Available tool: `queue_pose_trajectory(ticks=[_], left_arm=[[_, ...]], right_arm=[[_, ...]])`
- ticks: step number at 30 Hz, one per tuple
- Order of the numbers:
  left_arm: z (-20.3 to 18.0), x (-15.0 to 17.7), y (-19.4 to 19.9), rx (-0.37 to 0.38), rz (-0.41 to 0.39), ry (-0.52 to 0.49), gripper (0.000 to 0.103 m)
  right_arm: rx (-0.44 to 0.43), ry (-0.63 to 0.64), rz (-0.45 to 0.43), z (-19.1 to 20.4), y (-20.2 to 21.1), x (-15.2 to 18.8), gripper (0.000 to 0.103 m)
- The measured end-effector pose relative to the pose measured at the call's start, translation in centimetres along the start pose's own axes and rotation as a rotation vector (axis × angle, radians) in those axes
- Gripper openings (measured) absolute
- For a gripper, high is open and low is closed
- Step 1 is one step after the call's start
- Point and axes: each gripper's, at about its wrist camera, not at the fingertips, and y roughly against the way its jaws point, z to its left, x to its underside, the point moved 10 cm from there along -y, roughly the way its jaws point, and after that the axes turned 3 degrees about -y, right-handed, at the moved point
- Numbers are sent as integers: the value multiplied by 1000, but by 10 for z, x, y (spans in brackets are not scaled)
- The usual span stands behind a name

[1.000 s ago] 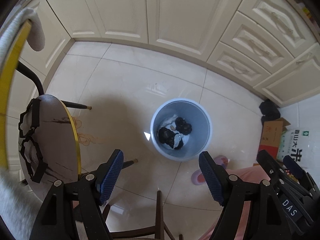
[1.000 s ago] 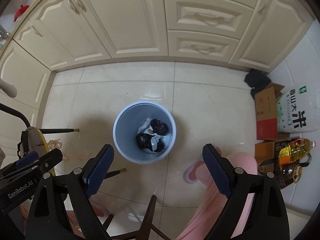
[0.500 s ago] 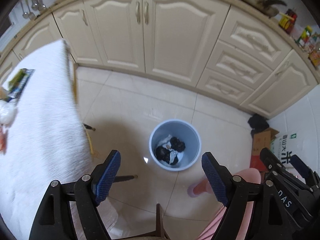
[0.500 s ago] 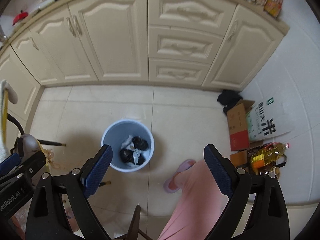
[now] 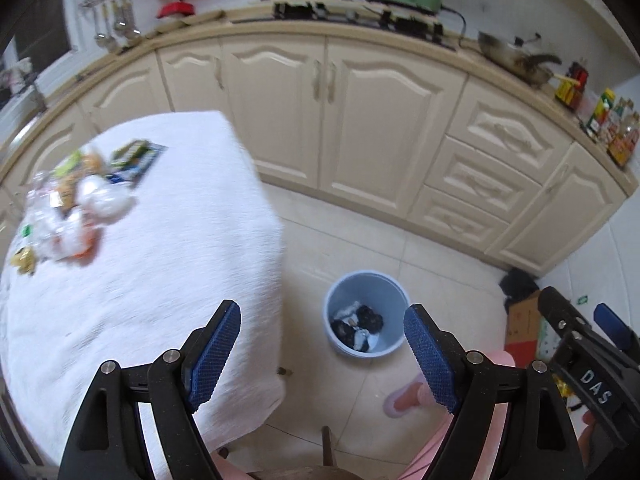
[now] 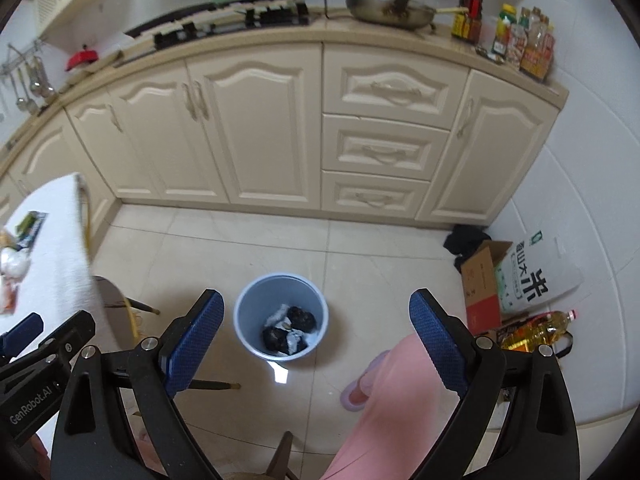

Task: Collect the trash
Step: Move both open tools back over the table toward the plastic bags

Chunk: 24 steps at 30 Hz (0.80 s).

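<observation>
Down on the tiled floor stands a light blue bin, with black lumps and white paper inside. A pile of wrappers and crumpled paper lies on the far left of a table under a white cloth. My left gripper hangs open and empty, high above the table's right edge and the bin. Just as high over the bin, my right gripper is open and empty too.
Cream cabinets run along the back under a counter with a pan and bottles. A cardboard box, a rice bag and an oil bottle sit at the right wall. The person's pink-clad leg and slipper are right of the bin.
Both grippers have risen and tilted up, so the bin looks smaller and the counter top has come into view. The left view swung from under the table to above its white cloth.
</observation>
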Motion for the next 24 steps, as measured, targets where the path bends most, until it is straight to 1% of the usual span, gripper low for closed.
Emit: queue_pose_trajectory(ticks=[5,8,11,13,15,18,20,21,24], left_arm=[[22,35,53,-54,-56,40,81],[42,60,84,-85,-88,87,82],[56,77,103,-123,-109,120,82],[67,90,117,-151,-119,151,82],[74,99,126,-177,-125,174,82],[89,110,139,-216,-130,214,82],[101,120,151,-245,-133,248,82],[104,119,152,-254,-132,257,82],[119,131,164,-281,-134,296,82]], right_arm=[[-51,37,-67,23,29,0,96],[-89,74,-108,45,46,3,100],[-110,122,-135,66,57,6,101],[-141,167,-148,84,65,10,102],[-179,218,-169,107,72,16,102],[-202,274,-192,133,80,26,103],[-205,297,-206,149,84,31,103],[-208,305,-212,156,86,33,103],[-245,335,-214,180,92,41,103]])
